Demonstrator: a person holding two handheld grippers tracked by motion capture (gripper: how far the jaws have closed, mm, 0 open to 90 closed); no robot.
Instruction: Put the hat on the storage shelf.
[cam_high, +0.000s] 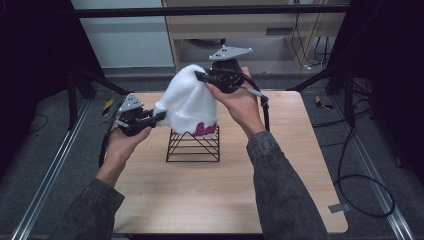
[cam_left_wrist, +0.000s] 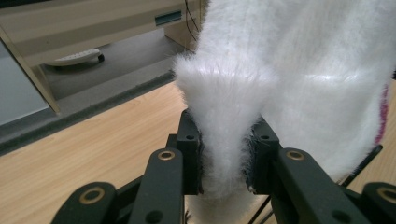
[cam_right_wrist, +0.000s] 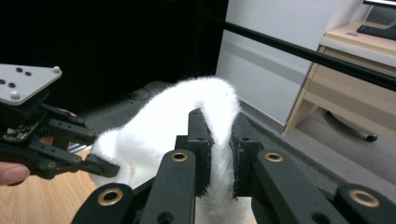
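A fluffy white hat (cam_high: 187, 102) with pink lettering on its cuff hangs over a black wire stand (cam_high: 193, 146) in the middle of the wooden table (cam_high: 220, 195). My left gripper (cam_high: 159, 117) is shut on the hat's lower left edge; the left gripper view shows white fur (cam_left_wrist: 224, 140) pinched between both jaws. My right gripper (cam_high: 201, 77) is shut on the hat's top, and the fur (cam_right_wrist: 219, 116) folds over between its jaws. The hat (cam_right_wrist: 154, 126) is stretched between the two grippers. The left gripper (cam_right_wrist: 105, 168) also shows at the left of the right gripper view.
Black cables (cam_high: 350, 170) trail off the table's right side onto the grey floor. A light wooden desk (cam_high: 250, 30) stands behind the table, with black frame bars (cam_high: 210, 10) around the workspace. The table's front half is bare wood.
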